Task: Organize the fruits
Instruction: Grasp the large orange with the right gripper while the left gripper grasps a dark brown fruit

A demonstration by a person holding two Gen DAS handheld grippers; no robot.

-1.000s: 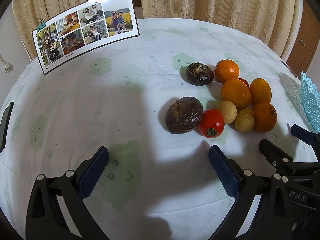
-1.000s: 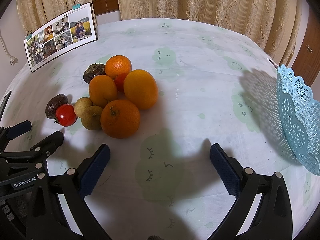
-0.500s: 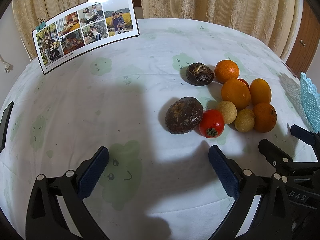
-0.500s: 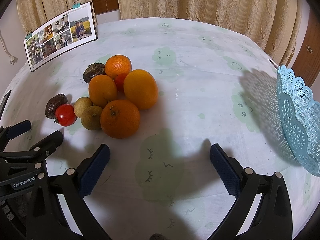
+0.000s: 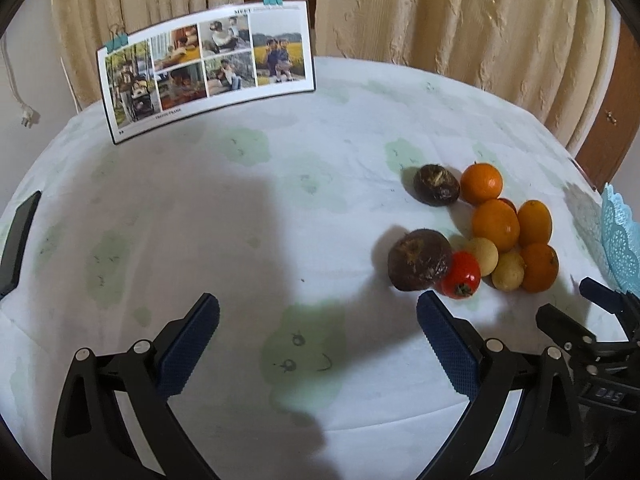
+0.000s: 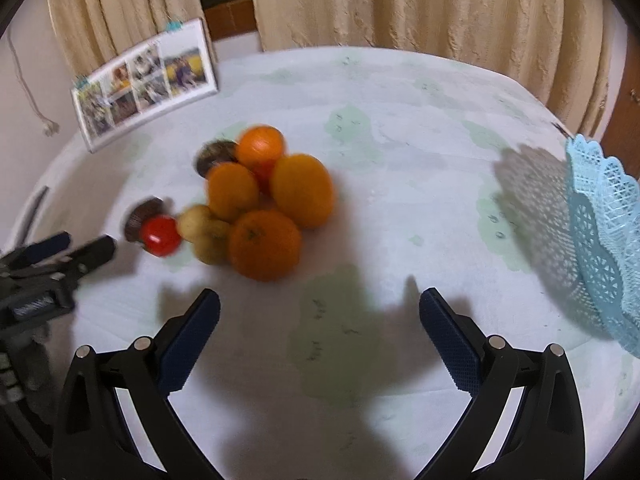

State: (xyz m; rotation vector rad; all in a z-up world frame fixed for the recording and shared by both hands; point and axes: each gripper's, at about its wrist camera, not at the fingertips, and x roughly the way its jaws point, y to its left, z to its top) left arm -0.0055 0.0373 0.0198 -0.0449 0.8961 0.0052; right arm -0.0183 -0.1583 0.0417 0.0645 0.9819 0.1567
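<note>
Cream curtains are hanging behind a round table that is wearing a pale cloth with faint green printed patches. A photo board with clips on its top edge is standing near the table's far left edge. A dark flat object is lying at the left edge; what it is cannot be told.

The fruits are sitting together in one cluster toward the right side of the table in the left wrist view. Four oranges are bunching at the cluster's far and right parts, with two small tan fruits just in front of them. A red tomato is touching a large dark brown fruit at the cluster's near left, and a second dark fruit is sitting beside the farthest orange. A light blue lattice basket is standing at the table's right edge, well apart from the fruit; none of the fruit is showing in the part of it that can be seen.

The left gripper is hovering over bare cloth near the front edge, its blue-padded fingers spread wide and holding nothing; the tomato is just beyond its right finger. The right gripper is hovering likewise, jaws wide apart and empty, with the nearest orange just ahead of its left finger. The right wrist view is blurring.
</note>
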